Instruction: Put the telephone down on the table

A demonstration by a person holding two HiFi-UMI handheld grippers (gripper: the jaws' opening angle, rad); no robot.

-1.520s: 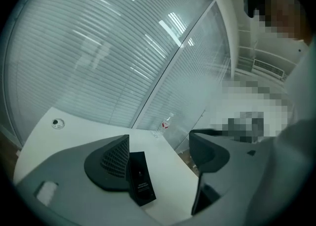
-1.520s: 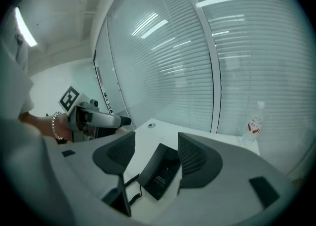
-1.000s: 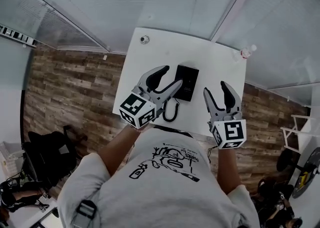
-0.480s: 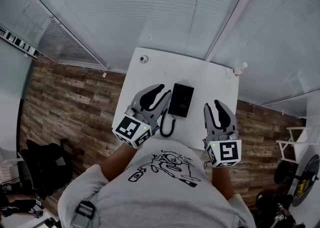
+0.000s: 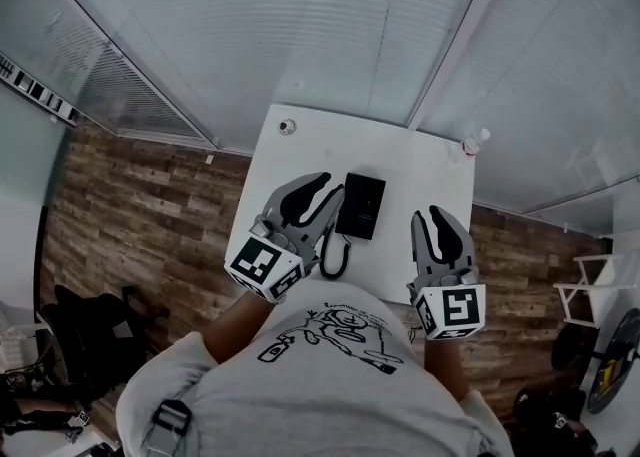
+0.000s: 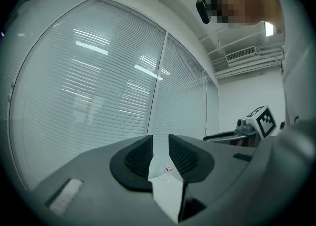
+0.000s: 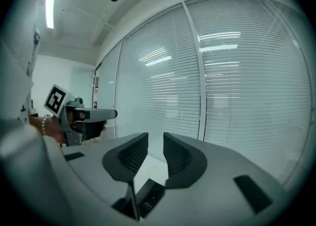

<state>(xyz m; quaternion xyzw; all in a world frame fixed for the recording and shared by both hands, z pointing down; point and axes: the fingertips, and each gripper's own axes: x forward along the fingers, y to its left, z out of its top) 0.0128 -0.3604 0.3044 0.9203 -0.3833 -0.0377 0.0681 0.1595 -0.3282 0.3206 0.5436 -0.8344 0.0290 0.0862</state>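
Cool, even indoor light; heavy fisheye in every view.
A ceiling strip lamp (image 7: 50, 8) glares at the top left of the right gripper view, and lamp reflections streak the blinds (image 7: 237, 96). The white table (image 5: 400, 160) is the brightest patch in the dim head view. Both gripper views bend straight lines, blacken at the rim and seem soft close up.

Black telephone (image 5: 361, 205) on white tabletop (image 5: 405, 155), grey left claw (image 5: 333, 184) and grey right claw (image 5: 428, 213) with black-and-white square-marker cubes (image 5: 265, 267), brown wood-plank floor (image 5: 140, 195), pale horizontally slatted blinds (image 5: 300, 25), black-printed grey shirt (image 5: 300, 395).
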